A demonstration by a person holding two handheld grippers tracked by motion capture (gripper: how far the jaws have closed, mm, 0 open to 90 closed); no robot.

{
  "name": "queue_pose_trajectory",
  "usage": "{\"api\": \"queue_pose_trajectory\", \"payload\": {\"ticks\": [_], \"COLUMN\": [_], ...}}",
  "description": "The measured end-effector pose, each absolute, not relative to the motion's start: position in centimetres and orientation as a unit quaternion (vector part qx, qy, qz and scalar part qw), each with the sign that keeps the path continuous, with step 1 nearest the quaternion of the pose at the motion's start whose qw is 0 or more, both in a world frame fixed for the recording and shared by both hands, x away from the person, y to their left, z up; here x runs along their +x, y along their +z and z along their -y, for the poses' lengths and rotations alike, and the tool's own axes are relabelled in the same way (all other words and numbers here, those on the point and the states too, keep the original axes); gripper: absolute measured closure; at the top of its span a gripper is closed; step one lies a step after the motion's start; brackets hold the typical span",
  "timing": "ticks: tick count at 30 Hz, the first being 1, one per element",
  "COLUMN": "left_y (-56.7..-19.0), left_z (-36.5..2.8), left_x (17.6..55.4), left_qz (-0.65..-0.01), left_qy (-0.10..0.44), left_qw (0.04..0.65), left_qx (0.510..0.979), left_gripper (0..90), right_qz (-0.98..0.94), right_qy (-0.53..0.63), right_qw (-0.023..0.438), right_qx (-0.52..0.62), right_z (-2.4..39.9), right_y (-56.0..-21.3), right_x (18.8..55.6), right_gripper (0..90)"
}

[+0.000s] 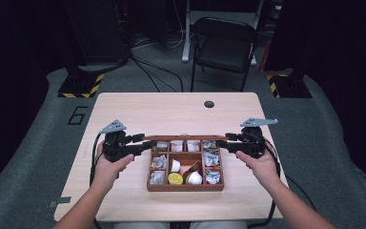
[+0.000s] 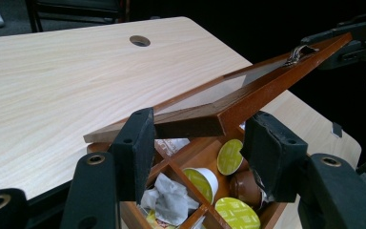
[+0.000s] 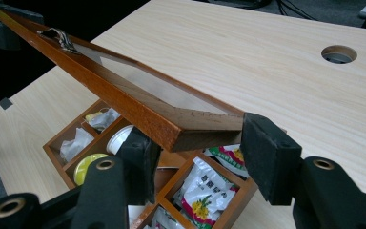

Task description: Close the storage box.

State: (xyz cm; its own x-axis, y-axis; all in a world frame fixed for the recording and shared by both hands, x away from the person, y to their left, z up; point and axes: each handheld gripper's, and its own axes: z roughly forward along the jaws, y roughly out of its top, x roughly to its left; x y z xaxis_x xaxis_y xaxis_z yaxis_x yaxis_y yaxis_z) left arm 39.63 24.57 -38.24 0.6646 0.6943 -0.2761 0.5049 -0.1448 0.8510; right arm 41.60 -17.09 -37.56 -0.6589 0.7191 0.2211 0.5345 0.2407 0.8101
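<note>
Room: dark around the table (image 1: 138, 109), where we saw one black folding chair (image 1: 223, 43) beyond the far edge and one round hole (image 1: 209, 104) in the light wood top.
Box: one wooden compartment box (image 1: 185, 187) sat near our edge of the table, between our two hands.
Compartments: we counted nine in the high view — three across the back row, six below; several held white packets, though we could not count those surely.
Capsules: in the left gripper view we counted three with yellow-green tops (image 2: 230, 156) and one brown (image 2: 246, 188).
Lid: one hinged lid (image 2: 228, 102) with a clear pane and one metal clasp (image 2: 299, 52) stood tilted over the box, raised above the compartments.
Left gripper (image 1: 143, 141): our jaws were closed onto the left end of the lid frame — one pad (image 2: 134, 148) on each side of the corner.
Right gripper (image 1: 225, 142): clamped the same way on the right end of the lid, the frame's corner between its two pads (image 3: 269, 152).
Hands: two, one on each gripper.
</note>
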Motion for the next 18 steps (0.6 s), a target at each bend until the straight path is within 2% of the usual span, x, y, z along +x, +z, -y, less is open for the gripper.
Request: {"api": "queue_pose_trajectory", "payload": {"ticks": [18], "left_y": [-40.2], "left_z": [-24.5], "left_x": [37.0], "left_qz": [-0.393], "left_qy": [0.101], "left_qw": [0.511], "left_qx": [0.758], "left_gripper": [44.4], "right_qz": [-0.780], "right_qy": [0.469], "right_qw": [0.104], "right_qx": [0.401], "right_z": [17.2], "right_y": [-39.9], "right_x": [39.1], "right_gripper": [46.5]}}
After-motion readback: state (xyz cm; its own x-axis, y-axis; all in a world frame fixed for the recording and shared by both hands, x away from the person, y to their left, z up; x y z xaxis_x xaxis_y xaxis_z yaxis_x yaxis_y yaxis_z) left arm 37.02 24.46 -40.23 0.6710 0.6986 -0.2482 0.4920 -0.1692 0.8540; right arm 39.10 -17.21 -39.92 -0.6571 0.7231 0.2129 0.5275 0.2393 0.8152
